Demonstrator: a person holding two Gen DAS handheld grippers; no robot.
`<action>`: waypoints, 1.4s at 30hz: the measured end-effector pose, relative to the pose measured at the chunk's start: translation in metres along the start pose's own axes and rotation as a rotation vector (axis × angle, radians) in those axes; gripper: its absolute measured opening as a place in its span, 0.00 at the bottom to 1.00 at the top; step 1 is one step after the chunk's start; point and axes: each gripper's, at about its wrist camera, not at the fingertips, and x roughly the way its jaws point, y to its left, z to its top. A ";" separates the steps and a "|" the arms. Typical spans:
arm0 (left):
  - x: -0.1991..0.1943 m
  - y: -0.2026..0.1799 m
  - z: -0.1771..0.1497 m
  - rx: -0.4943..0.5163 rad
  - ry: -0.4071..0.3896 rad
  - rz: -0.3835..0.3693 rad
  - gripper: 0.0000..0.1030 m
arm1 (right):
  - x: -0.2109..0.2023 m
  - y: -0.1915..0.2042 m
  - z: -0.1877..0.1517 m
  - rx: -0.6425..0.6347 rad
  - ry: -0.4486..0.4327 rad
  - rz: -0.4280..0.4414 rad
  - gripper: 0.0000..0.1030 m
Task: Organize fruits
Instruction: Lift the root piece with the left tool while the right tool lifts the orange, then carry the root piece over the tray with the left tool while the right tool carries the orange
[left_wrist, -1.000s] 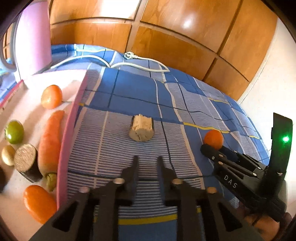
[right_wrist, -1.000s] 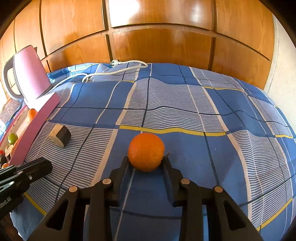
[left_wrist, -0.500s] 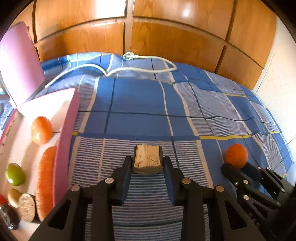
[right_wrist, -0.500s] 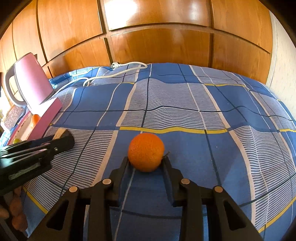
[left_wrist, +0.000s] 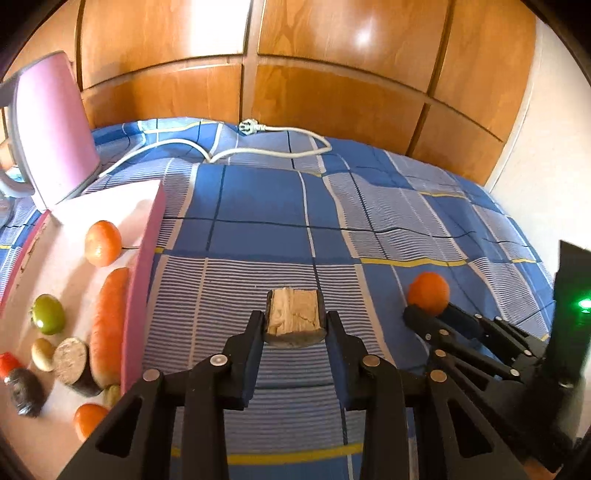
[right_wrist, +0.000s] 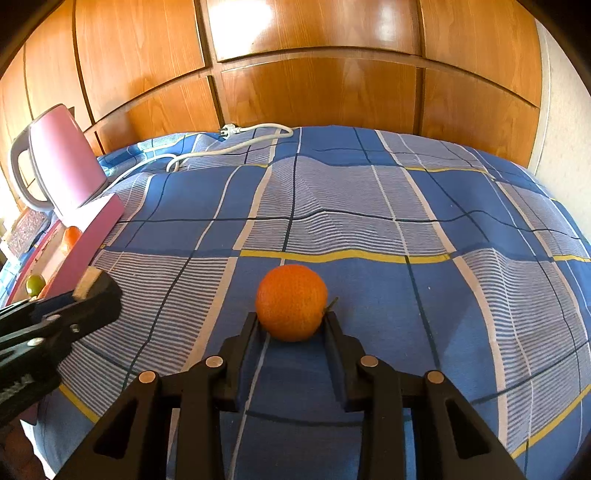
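Setting: a bed under a blue plaid cover, wood-panelled wall behind. I took the pink tray as my landmark for all positions.

Item 1. My left gripper, out on the cover beside the tray's long wall. Its fingers stood on either side of a cut block with a pale fibrous face and dark rind and appeared to touch it; I could not tell how firm the hold was.

Item 2. My right gripper, farther from the tray than the left one. Its fingertips sat against the two sides of an orange, which rested on the cover.

Item 3. Inside the tray: a carrot lying along the near wall; a second orange fruit toward the far end; a green fruit; a small yellowish one; a dark-skinned cut piece at the carrot's lower end; another orange fruit at the near corner; a dark item with a red tip, kind unclear.

Item 4. A pink kettle just beyond the tray's far end, a white power cable trailing from that side across the cover.
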 end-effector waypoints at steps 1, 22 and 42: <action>-0.004 0.001 -0.001 -0.005 -0.005 -0.003 0.32 | -0.002 0.000 -0.001 0.004 0.000 0.000 0.33; -0.043 0.035 -0.008 -0.094 -0.049 -0.010 0.32 | -0.037 0.044 0.004 -0.076 -0.023 0.085 0.16; -0.043 0.050 -0.011 -0.133 -0.044 -0.006 0.32 | 0.008 0.044 0.027 -0.025 0.072 0.141 0.53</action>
